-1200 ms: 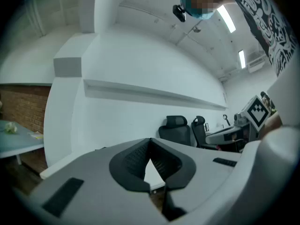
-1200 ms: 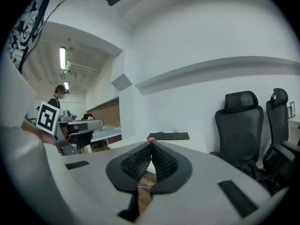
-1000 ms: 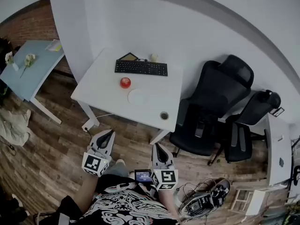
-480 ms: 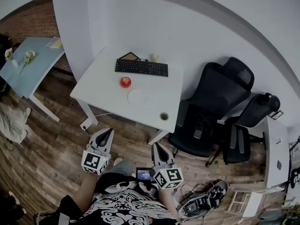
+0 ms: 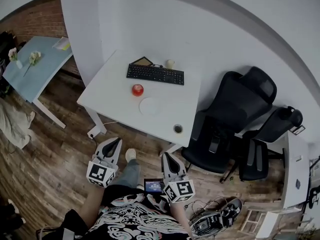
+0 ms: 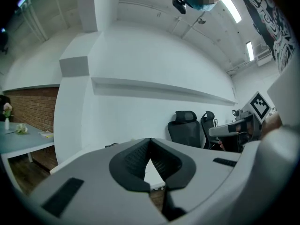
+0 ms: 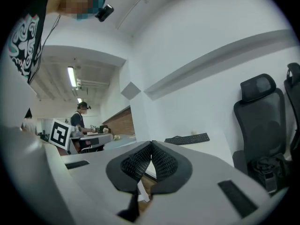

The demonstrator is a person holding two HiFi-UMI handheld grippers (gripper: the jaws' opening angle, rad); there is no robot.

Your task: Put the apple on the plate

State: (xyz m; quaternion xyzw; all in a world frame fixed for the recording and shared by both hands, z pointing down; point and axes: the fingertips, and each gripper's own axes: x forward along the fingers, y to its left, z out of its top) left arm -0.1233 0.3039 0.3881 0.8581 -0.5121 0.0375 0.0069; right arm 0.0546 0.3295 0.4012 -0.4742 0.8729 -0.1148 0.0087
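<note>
The apple (image 5: 137, 89) sits on the white table (image 5: 107, 96), just beside the empty white plate (image 5: 149, 105), which lies on the person's side of it and a little to the right. A keyboard (image 5: 155, 74) lies beyond both. Both tools are well apart from the table, held low by the person's body over the wood floor. The left gripper (image 5: 117, 141) and the right gripper (image 5: 166, 156) each have their fingers pressed together on nothing, which both gripper views confirm. I judge this to be the approach step, with no grasp yet begun. The next move calls for carrying one gripper over the table, spreading its fingers around the apple, pinching it, then a short lift across to the plate.
</note>
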